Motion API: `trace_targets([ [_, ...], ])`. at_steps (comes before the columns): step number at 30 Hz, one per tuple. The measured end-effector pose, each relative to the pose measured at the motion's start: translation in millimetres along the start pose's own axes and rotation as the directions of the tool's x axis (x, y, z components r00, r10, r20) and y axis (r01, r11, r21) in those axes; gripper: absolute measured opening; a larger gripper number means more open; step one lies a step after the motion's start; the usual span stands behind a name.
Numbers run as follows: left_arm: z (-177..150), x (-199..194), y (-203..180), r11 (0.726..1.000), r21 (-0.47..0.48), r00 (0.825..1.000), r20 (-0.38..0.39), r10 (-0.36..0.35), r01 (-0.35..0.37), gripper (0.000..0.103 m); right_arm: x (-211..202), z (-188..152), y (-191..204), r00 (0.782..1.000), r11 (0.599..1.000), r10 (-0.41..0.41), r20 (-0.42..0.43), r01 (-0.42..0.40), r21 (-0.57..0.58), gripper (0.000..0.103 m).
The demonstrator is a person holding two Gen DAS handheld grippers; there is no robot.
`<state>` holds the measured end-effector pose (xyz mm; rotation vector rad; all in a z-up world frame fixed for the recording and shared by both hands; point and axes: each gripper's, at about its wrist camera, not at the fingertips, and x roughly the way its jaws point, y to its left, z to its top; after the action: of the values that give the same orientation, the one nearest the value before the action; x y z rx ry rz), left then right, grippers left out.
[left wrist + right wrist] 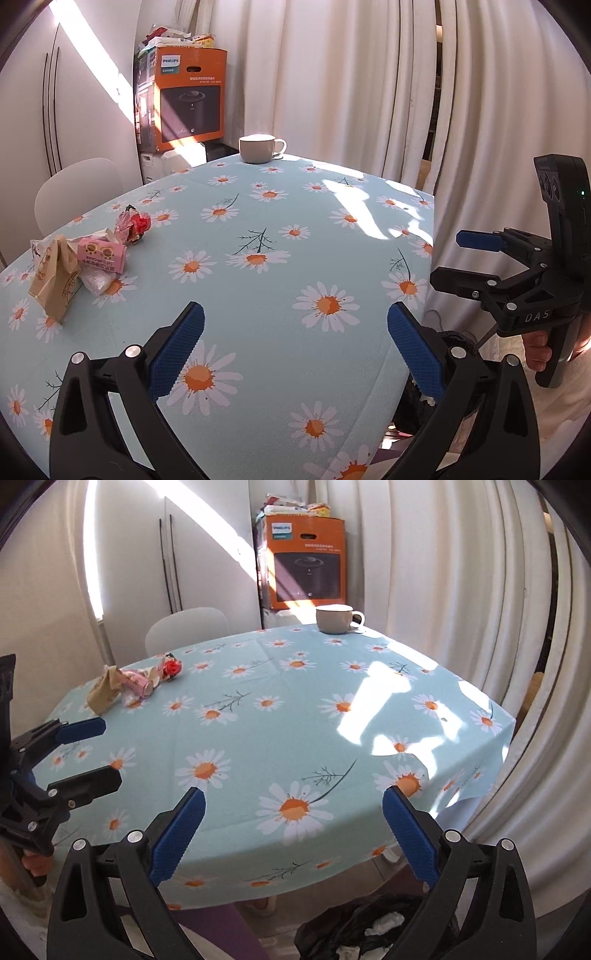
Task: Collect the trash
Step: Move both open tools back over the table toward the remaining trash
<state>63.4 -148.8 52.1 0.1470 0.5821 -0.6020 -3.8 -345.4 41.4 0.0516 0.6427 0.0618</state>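
Left gripper [295, 354] gaping wide, holding nothing | right gripper [293, 834] gaping wide, holding nothing | trash pile [85, 258] lying far-left on table [295, 240], left gripper sitting nearer | bin bag [369, 923] waiting below near edge.

We hold our left gripper [295, 354] and right gripper [293, 834] side by side, both angled downward, jaws spread wide with nothing between the blue pads [177, 834].
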Motion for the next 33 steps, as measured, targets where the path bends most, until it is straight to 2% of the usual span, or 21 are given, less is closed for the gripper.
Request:
trace_targets([
  [6,0,-19,37,0.994,-0.05,0.995,0.022,0.101,-0.1,0.097,27,29,34,0.995,0.993,0.095,-0.015,-0.096,-0.064,0.093],
  [11,-4,-37,66,0.98,-0.081,0.983,0.021,0.183,-0.181,0.097,51,51,69,0.985,0.976,0.171,-0.037,-0.175,-0.128,0.093],
  [19,-25,-64,113,0.947,-0.156,0.959,-0.012,0.283,-0.281,0.097,93,79,125,0.95,0.934,0.294,-0.107,-0.31,-0.177,0.093],
  [25,-40,-87,136,0.912,-0.201,0.933,-0.03,0.359,-0.357,0.097,123,96,162,0.942,0.923,0.291,-0.164,-0.322,-0.21,0.093],
  [30,-49,-103,154,0.89,-0.239,0.92,-0.046,0.39,-0.389,0.097,152,108,184,0.924,0.92,0.315,-0.216,-0.353,-0.171,0.093],
  [33,-55,-108,161,0.874,-0.24,0.904,-0.057,0.423,-0.423,0.097,168,114,198,0.926,0.922,0.299,-0.232,-0.343,-0.181,0.093],
])
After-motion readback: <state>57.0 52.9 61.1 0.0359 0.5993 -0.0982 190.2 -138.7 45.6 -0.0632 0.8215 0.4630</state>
